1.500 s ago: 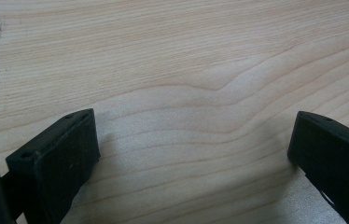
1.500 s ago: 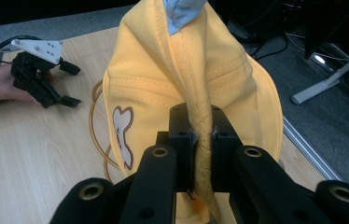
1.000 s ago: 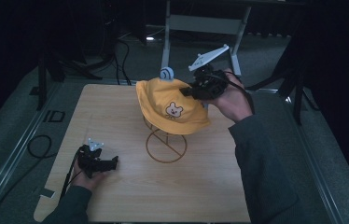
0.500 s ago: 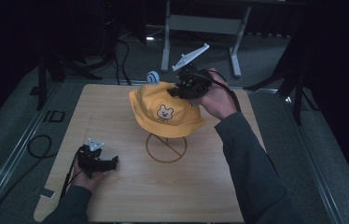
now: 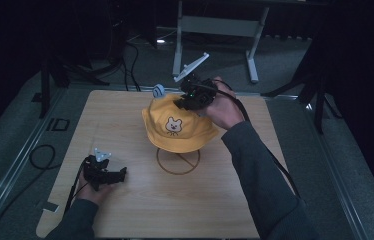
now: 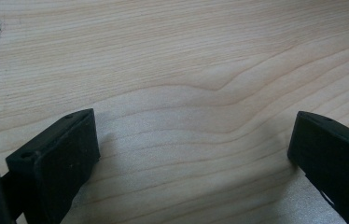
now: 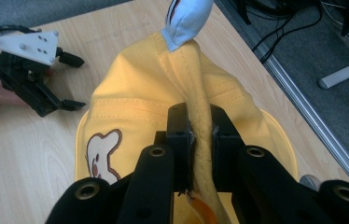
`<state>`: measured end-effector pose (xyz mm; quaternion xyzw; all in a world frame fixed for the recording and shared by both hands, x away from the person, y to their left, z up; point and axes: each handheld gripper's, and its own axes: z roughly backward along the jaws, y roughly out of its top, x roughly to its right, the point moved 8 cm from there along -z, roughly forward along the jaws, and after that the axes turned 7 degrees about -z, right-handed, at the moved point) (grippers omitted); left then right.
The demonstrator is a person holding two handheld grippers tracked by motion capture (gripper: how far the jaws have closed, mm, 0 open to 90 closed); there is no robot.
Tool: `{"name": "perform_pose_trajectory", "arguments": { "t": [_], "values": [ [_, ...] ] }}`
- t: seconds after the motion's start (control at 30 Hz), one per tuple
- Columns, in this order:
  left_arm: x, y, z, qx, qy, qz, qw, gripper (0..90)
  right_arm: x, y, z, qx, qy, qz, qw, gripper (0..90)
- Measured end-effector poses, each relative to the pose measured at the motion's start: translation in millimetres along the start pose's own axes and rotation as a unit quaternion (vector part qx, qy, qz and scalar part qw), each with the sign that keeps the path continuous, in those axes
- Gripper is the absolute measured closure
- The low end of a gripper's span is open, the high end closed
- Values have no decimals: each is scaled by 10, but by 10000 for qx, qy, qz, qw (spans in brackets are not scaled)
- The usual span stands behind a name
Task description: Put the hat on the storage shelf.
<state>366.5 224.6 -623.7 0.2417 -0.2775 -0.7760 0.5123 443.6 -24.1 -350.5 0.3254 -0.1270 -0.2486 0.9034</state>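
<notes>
Hat placement on the stand is well advanced but not complete, as far as the frames allow a judgement. The yellow hat (image 5: 180,127) sits over the top of the wire stand (image 5: 177,161) near the centre of the table (image 5: 125,115), slightly toward the far edge. The crown covers the upper part of the stand; the round base ring remains visible on the wood beneath the brim. Whether the crown is fully seated on the stand top cannot be told.

The right gripper (image 5: 187,97) is clamped on the hat: in the right gripper view, its jaws pinch a raised fold of fabric along the crown seam (image 7: 200,135). Remaining steps, by judgement: settle the hat level, release the fold, and withdraw.

The left gripper (image 5: 120,174) rests near the table's near left corner, well apart from the hat. Its jaws stand apart with bare wood between them, holding nothing.

Description of the hat:
- Soft bucket type, yellow fabric, with stitched rows round the brim.
- A small bear face patch (image 5: 173,125) on the side toward the person, white with brown outline.
- A pale blue ear-like tab (image 7: 184,18) standing at the top of the crown.
- Crown pulled up into a ridge where it is gripped, so the shape is uneven.
</notes>
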Motion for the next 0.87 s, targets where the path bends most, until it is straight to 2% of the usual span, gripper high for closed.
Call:
{"name": "perform_pose_trajectory", "arguments": {
  "t": [0.13,0.27,0.47,0.53,0.77,0.87],
  "values": [
    [0,1,-1,7,4,0,10000,19,-2,0,0,-7,10,-14,10000,780],
    [-1,-1,0,-2,0,-9,10000,19,-8,-5,50,46,64,55,10000,617],
    [0,0,0,-3,0,-3,10000,19,72,13,156,193,-200,-60,9996,359],
    [0,0,0,-2,0,-1,10000,20,90,25,210,305,-254,-117,9991,312],
    [4,7,-6,5,-9,-2,10000,19,126,26,340,479,-317,-184,9982,273],
    [4,8,-7,5,-12,-5,10000,20,116,20,371,530,-257,-195,9981,277]
  ]
}}
